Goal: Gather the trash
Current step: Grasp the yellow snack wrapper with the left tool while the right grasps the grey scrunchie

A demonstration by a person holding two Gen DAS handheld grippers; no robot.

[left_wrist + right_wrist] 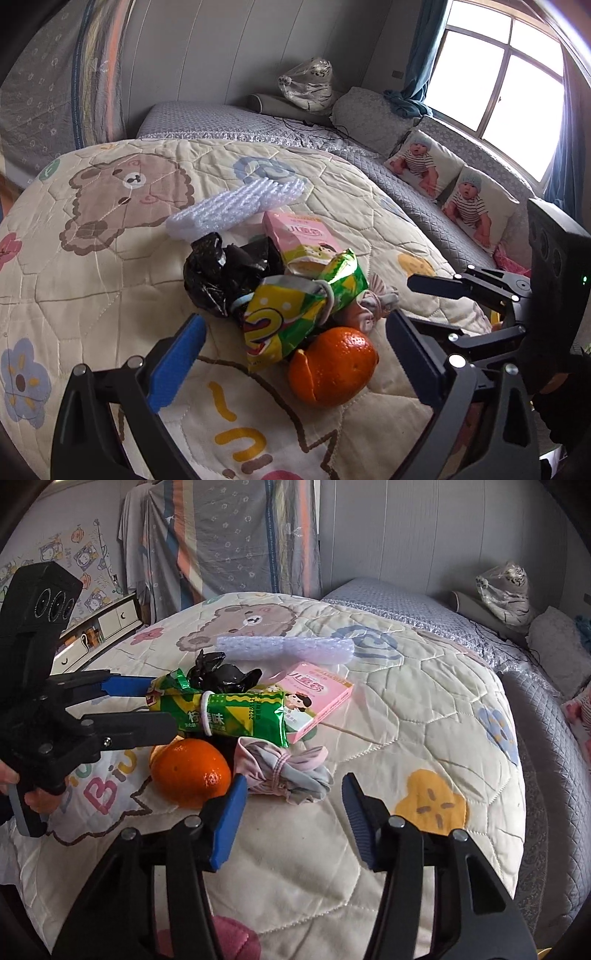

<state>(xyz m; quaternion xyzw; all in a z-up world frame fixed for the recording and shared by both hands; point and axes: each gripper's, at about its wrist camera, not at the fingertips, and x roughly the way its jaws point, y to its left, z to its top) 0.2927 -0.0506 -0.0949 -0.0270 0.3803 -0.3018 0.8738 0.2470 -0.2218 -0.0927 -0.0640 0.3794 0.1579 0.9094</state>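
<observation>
Left gripper point(295, 350) jaws stand wide apart, empty, either side of the wrapper point(299, 314) and orange point(332, 365) on the quilt point(92, 266). Right gripper point(291, 812) jaws also apart, empty; orange point(190, 771) just ahead-left, cloth wad point(284, 771) between its fingertips. Black bag point(218, 672), pink box point(314, 701) and foam sheet point(284, 648) lie beyond.

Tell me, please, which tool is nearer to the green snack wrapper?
Left. The left tool has its open fingers at the green snack wrapper, straddling its end, while the right tool hovers open farther back, nearer the rolled cloth.
</observation>
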